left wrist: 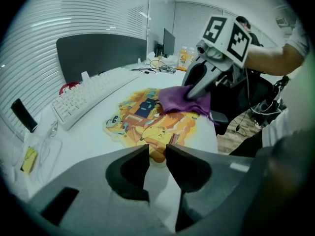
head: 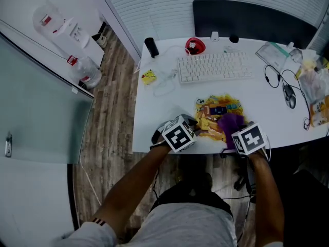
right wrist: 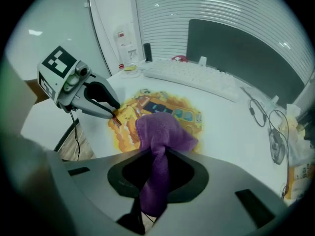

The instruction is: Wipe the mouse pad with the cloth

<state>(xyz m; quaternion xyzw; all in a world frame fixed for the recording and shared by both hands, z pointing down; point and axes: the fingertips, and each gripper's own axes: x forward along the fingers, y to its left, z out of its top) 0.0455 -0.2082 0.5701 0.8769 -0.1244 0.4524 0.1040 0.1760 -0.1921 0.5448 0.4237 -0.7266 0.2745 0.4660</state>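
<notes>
The mouse pad [head: 218,112], printed with a yellow cartoon picture, lies flat near the white desk's front edge. A purple cloth [head: 230,122] rests bunched on its near right part. My right gripper [head: 232,134] is shut on the cloth [right wrist: 160,132], which hangs out between its jaws. My left gripper [head: 198,125] has its tips set down on the pad's near left edge [left wrist: 147,132], jaws a narrow gap apart with nothing pinched. The right gripper view shows those left tips [right wrist: 114,115] on the pad's corner. The right gripper [left wrist: 194,95] shows in the left gripper view.
A white keyboard [head: 216,66] lies behind the pad, with a red item [head: 195,46] and a black one [head: 151,47] beyond it. A wired mouse [head: 290,95] and plastic bags [head: 313,84] crowd the right end. The desk's front edge [head: 154,149] runs under both grippers.
</notes>
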